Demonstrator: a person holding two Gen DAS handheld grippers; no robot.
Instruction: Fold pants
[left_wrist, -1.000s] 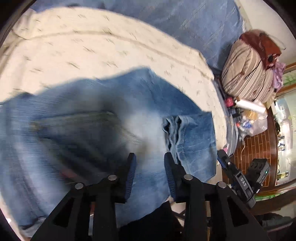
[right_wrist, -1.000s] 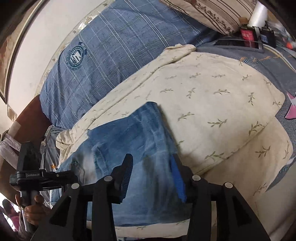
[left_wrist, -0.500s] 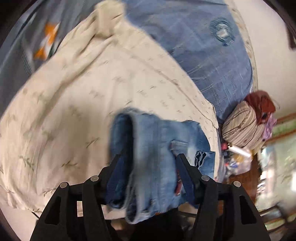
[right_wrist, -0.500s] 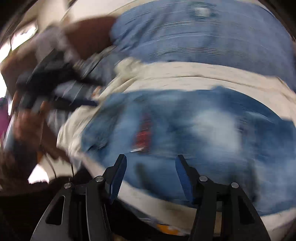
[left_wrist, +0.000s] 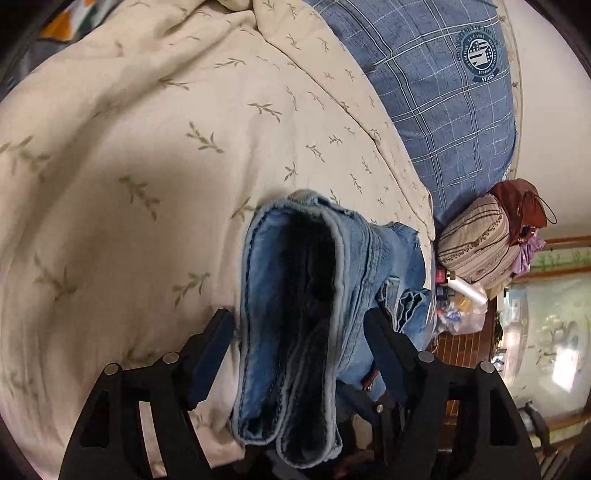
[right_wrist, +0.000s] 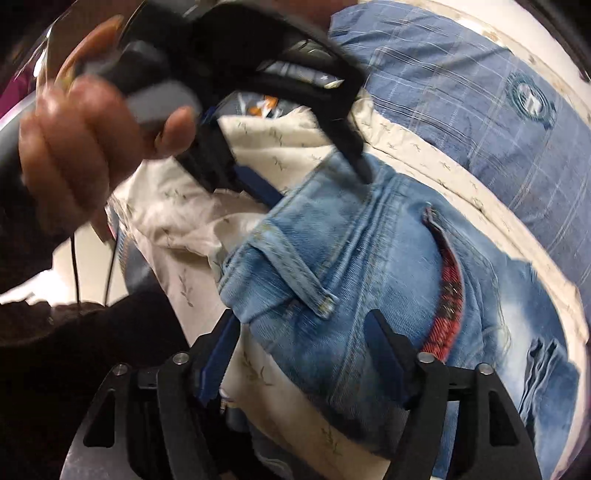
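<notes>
Faded blue jeans (left_wrist: 306, 314) lie folded into a thick bundle on a cream leaf-print blanket (left_wrist: 147, 155). In the left wrist view my left gripper (left_wrist: 299, 343) is wide open, its fingers on either side of the bundle's end. In the right wrist view the jeans (right_wrist: 369, 266) show a belt loop and a red plaid pocket lining. My right gripper (right_wrist: 303, 354) is open, straddling the waistband corner. The left gripper (right_wrist: 314, 177) also shows there, held by a hand, its fingertips (right_wrist: 360, 168) on the jeans' far edge.
A blue plaid pillow with a round crest (left_wrist: 443, 92) lies behind the blanket. A striped bundle with a red bag (left_wrist: 487, 240) and small bottles (left_wrist: 461, 291) stand at the right. The blanket edge (right_wrist: 258, 373) is just under my right gripper.
The jeans went from a flat spread to a folded bundle. Both grippers swung around to the bundle's end, and the left gripper now straddles it, closer than before.
</notes>
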